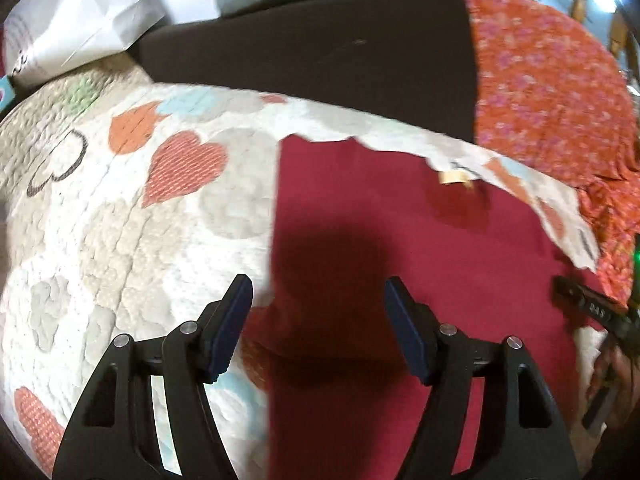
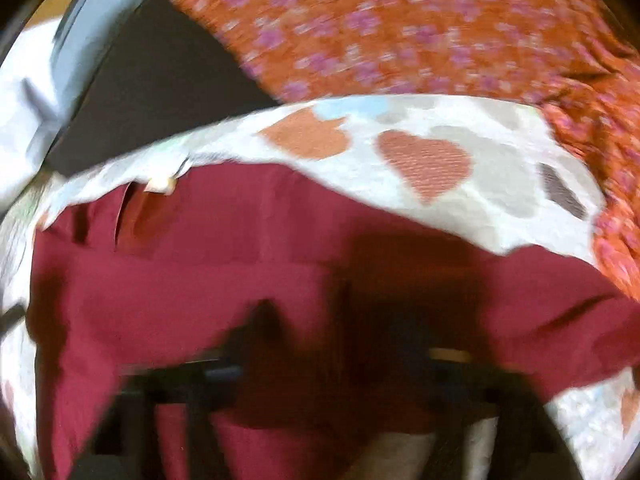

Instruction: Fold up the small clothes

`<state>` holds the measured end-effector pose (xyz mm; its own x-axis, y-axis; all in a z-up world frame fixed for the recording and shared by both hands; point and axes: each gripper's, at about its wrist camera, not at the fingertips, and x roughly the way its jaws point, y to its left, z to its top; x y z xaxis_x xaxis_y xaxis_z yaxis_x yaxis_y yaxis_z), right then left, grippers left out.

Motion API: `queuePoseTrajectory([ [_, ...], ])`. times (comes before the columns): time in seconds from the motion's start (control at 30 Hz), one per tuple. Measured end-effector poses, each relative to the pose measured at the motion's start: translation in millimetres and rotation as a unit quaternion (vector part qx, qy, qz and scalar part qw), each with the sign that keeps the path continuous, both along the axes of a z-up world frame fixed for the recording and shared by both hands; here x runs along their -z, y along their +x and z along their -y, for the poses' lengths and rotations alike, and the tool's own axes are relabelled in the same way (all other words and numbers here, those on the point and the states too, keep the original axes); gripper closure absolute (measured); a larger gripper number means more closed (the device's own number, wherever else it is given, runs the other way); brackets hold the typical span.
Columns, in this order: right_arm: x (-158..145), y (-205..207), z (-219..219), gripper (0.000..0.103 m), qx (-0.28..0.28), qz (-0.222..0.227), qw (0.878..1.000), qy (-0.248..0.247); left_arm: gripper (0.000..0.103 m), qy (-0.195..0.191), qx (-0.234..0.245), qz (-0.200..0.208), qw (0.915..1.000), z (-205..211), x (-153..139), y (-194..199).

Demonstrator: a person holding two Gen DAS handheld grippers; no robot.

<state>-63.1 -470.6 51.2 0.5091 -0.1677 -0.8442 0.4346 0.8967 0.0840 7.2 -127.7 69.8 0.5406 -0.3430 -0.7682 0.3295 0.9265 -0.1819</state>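
A maroon garment [image 1: 400, 240] lies spread on a quilt with hearts [image 1: 120, 220], a small beige label [image 1: 454, 178] at its far edge. My left gripper [image 1: 318, 284] hangs open just above the garment's left edge, nothing between its blue pads; one finger is over the quilt, the other over the cloth. The right wrist view is blurred. There the maroon garment [image 2: 200, 280] bunches over and between the dark fingers of my right gripper [image 2: 344, 360], hiding their tips. I cannot make out whether the pads press on it.
An orange floral cloth [image 1: 540, 80] lies past the quilt at the right. A dark flat surface [image 1: 320, 52] and white paper bags [image 1: 80, 20] sit behind. A black tool part [image 1: 588, 308] and a hand show at the right edge.
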Motion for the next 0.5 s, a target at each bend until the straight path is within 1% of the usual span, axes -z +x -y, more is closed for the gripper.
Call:
queuePoseTrajectory([
  [0.03,-1,2,-4,0.095,-0.013,0.004,1.0,-0.006,0.035,0.0,-0.01,-0.004,0.9999,-2,3,4],
  [0.07,-10,2,-8,0.099,-0.015,0.015,0.999,-0.031,0.035,-0.003,-0.017,-0.01,0.9998,-2,6,7],
  [0.1,-20,0,-10,0.099,-0.017,0.032,0.998,-0.054,0.035,-0.008,-0.02,-0.015,0.9996,-3,7,9],
  [0.17,-39,-4,-9,0.099,-0.014,0.069,0.994,-0.08,0.035,-0.012,-0.023,-0.017,0.9995,-3,9,11],
  [0.2,-42,-4,-5,0.099,-0.006,0.07,0.994,-0.086,0.035,-0.008,-0.022,-0.014,0.9996,-1,9,9],
  [0.23,-39,-1,0,0.099,0.001,0.063,0.994,-0.09,0.035,-0.001,-0.019,-0.011,0.9998,2,11,8],
  [0.3,-21,11,14,0.099,0.016,0.031,0.995,-0.091,0.035,0.01,-0.015,-0.017,0.9997,7,15,7],
  [0.33,-9,17,20,0.099,0.016,0.007,0.996,-0.084,0.035,0.012,-0.013,-0.02,0.9996,10,17,7],
  [0.37,-1,21,23,0.099,0.009,-0.007,0.997,-0.072,0.035,0.013,-0.011,-0.02,0.9996,11,18,7],
  [0.4,0,19,25,0.099,0.007,-0.007,0.998,-0.063,0.035,0.016,-0.012,-0.018,0.9997,12,17,7],
  [0.43,-5,12,25,0.094,0.011,0.004,0.998,-0.062,0.035,0.018,-0.012,-0.014,0.9997,12,16,5],
  [0.47,-14,3,24,0.091,0.018,0.027,0.997,-0.064,0.035,0.017,-0.014,-0.007,0.9997,12,13,4],
  [0.5,-23,-6,21,0.083,0.021,0.05,0.997,-0.062,0.035,0.017,-0.016,0.0,0.9997,12,10,4],
])
